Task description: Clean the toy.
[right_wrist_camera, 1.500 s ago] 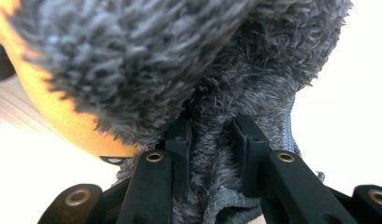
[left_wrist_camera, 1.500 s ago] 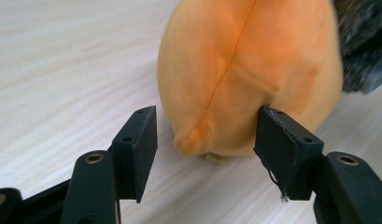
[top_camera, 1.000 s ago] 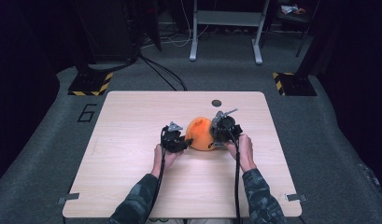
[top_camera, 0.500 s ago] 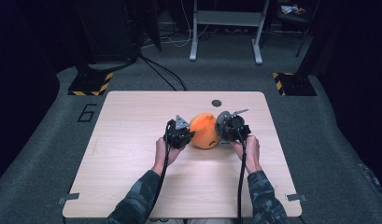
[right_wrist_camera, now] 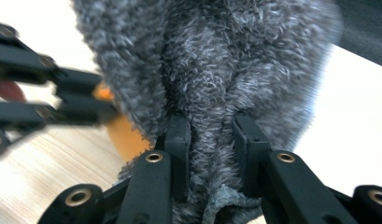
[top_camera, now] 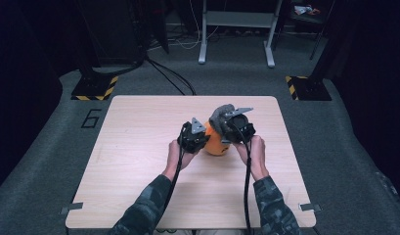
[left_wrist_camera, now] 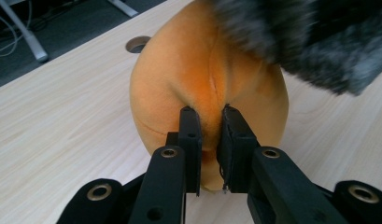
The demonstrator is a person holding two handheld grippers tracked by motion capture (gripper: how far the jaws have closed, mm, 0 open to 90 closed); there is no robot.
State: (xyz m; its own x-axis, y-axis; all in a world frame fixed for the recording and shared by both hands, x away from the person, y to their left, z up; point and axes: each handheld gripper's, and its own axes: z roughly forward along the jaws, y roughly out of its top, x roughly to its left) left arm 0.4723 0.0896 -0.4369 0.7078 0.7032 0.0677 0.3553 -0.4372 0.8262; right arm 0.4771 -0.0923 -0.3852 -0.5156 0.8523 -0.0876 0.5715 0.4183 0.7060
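An orange plush toy point(left_wrist_camera: 202, 84) is seen under a fluffy grey cloth point(right_wrist_camera: 212, 70). Both tools, left point(left_wrist_camera: 209, 140) and right point(right_wrist_camera: 209, 154), are black. The surface point(top_camera: 139, 147) is pale wood-grained. The sleeves point(top_camera: 144, 210) are patterned in dark camouflage. The floor point(top_camera: 41, 161) is grey, with yellow-and-black striped markers point(top_camera: 95, 90).

Table point(top_camera: 139, 186) brightly lit from above, surroundings dark; right gripper view blurred at edges, overexposed.

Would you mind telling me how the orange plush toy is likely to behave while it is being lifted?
The orange plush toy is probably soft: its fabric bunches into a fold where the left claw pinches it. It likely sags rather than holding its shape. It seems light, since that pinch of fabric appears enough. The grey fleece looks equally floppy, draping around the right claw.
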